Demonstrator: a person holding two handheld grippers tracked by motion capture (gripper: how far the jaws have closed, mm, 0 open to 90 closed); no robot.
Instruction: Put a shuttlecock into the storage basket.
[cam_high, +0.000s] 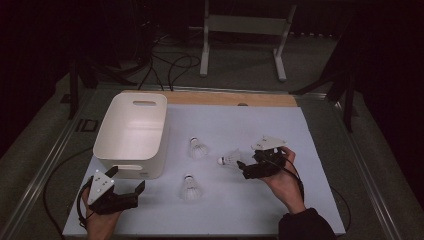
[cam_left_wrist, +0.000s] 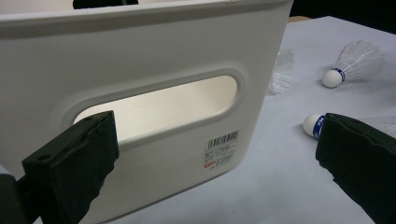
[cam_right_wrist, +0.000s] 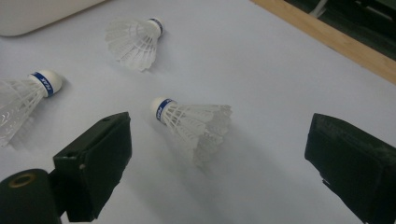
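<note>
Right tongs (cam_right_wrist: 219, 154) open around shuttlecock (cam_right_wrist: 194, 123).

1. The bin (cam_high: 131, 134) stands at the left on the tabletop (cam_high: 260, 200).
2. Three shuttlecocks lie right of it: one (cam_high: 197, 148) just beside the bin, one (cam_high: 190, 188) nearer the person, one (cam_high: 230, 159) farthest right.
3. The right claw (cam_high: 248, 162) sits just right of that last shuttlecock, which lies before its spread jaws.
4. The left claw (cam_high: 128, 182) is at the bin's near wall, jaws apart.
</note>
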